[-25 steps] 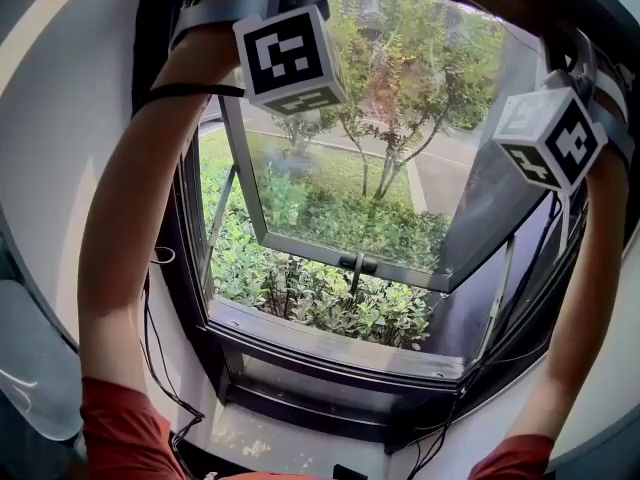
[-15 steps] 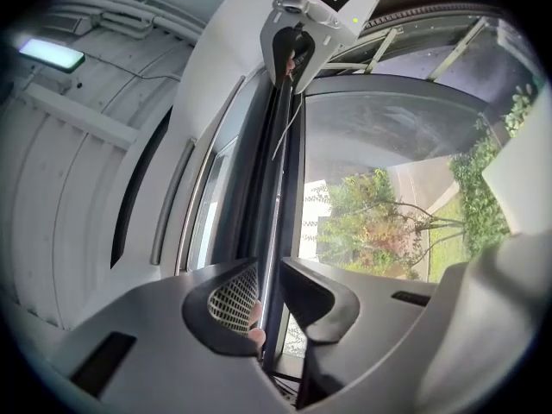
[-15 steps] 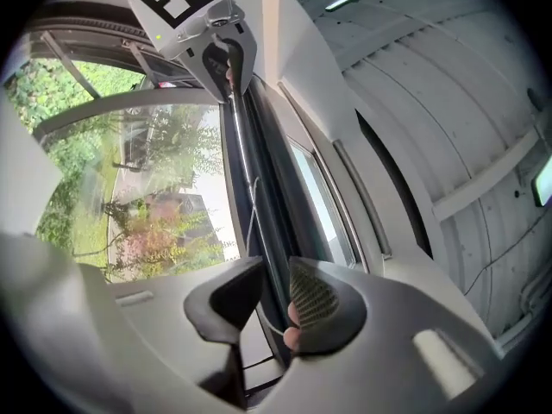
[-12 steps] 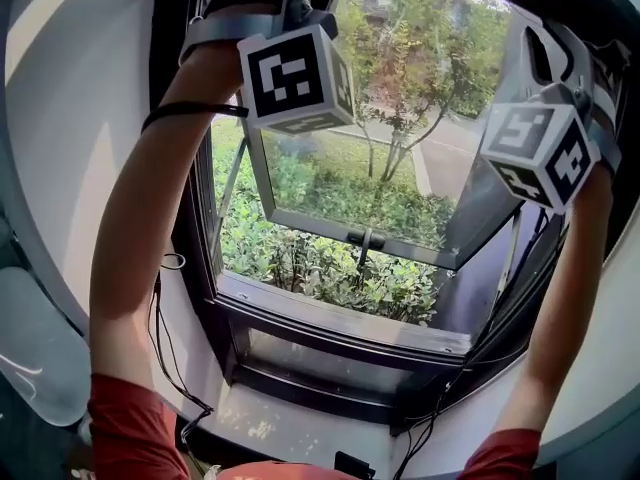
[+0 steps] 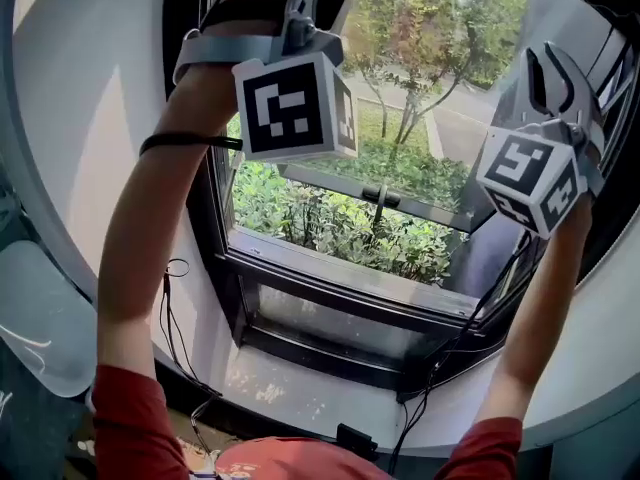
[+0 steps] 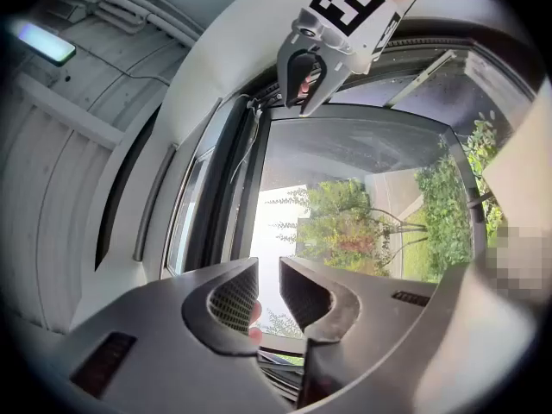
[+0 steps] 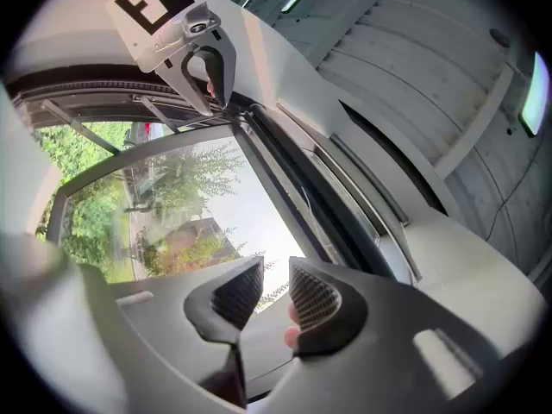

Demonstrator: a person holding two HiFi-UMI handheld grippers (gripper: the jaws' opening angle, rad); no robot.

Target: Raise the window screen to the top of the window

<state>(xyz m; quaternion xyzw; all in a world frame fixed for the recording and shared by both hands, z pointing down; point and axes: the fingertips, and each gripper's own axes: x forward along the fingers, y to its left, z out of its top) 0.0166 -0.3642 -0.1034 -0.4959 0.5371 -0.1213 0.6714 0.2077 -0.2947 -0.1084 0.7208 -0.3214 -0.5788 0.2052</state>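
Slightly parted, empty: left hand-held gripper [image 6: 267,293]. Just been opening, nothing between jaws: right hand-held gripper [image 7: 274,293]. Risk: screen, hard to spot here, sliding back down window [image 5: 340,278] if unlatched.

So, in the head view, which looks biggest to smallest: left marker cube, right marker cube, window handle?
Left marker cube and right marker cube: nearly alike, left perhaps only nearer.
Window handle: clearly smallest.
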